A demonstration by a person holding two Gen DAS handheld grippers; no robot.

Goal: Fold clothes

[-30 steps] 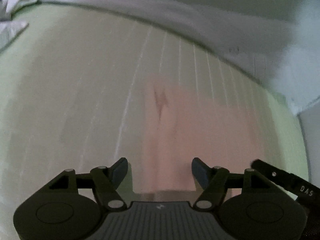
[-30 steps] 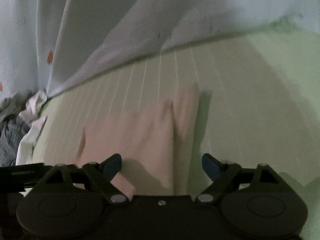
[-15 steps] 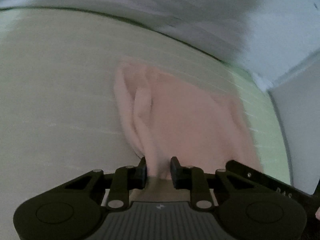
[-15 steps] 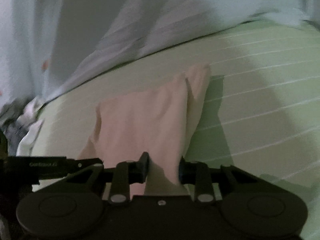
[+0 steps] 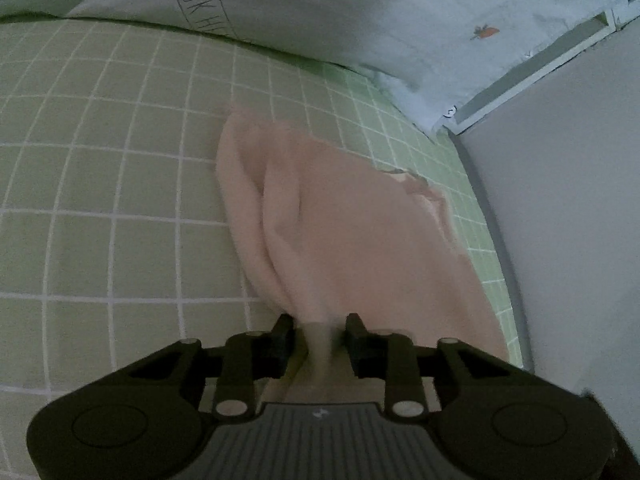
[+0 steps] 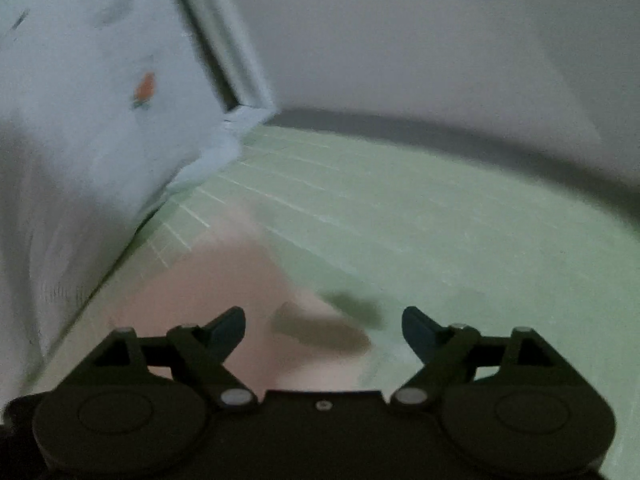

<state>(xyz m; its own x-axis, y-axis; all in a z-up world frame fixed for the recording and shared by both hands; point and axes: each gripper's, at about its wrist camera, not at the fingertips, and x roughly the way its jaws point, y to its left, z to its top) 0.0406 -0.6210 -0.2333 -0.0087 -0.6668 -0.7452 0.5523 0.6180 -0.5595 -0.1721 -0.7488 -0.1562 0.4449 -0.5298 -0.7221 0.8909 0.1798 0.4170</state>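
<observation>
Now, left tongs (image 5: 318, 338): closed tight on a gathered edge of the pink garment (image 5: 340, 232), with the pinched fold standing up between the two black fingers (image 5: 282, 338).
Right tongs (image 6: 323, 326): spread wide, nothing between the blue-tipped fingers (image 6: 416, 330); they hang just above the cloth without touching it, as far as the blurred right-wrist view lets one tell.
Pink garment, left view: it runs from the tongs out toward the far right, draped in soft lengthwise folds, its far end lying flat on the bed sheet (image 5: 100, 184).
Pink garment, right view (image 6: 224, 292): a blurred pink patch lies on the sheet near the tongs, mostly to the left of centre, with a dark shadow across its right edge.
Bed sheet: pale green with a white grid, covering the mattress under the garment; it shows again in the right view (image 6: 440, 216), stretching far and right.
White bedding (image 5: 320, 12): a light cloth with printed lettering and a small orange motif, heaped along the far edge of the sheet; in the right view (image 6: 88, 112) it rises at the left.
Wall (image 5: 568, 208): plain grey, along the right side of the bed.
Containers: I cannot make out any.
</observation>
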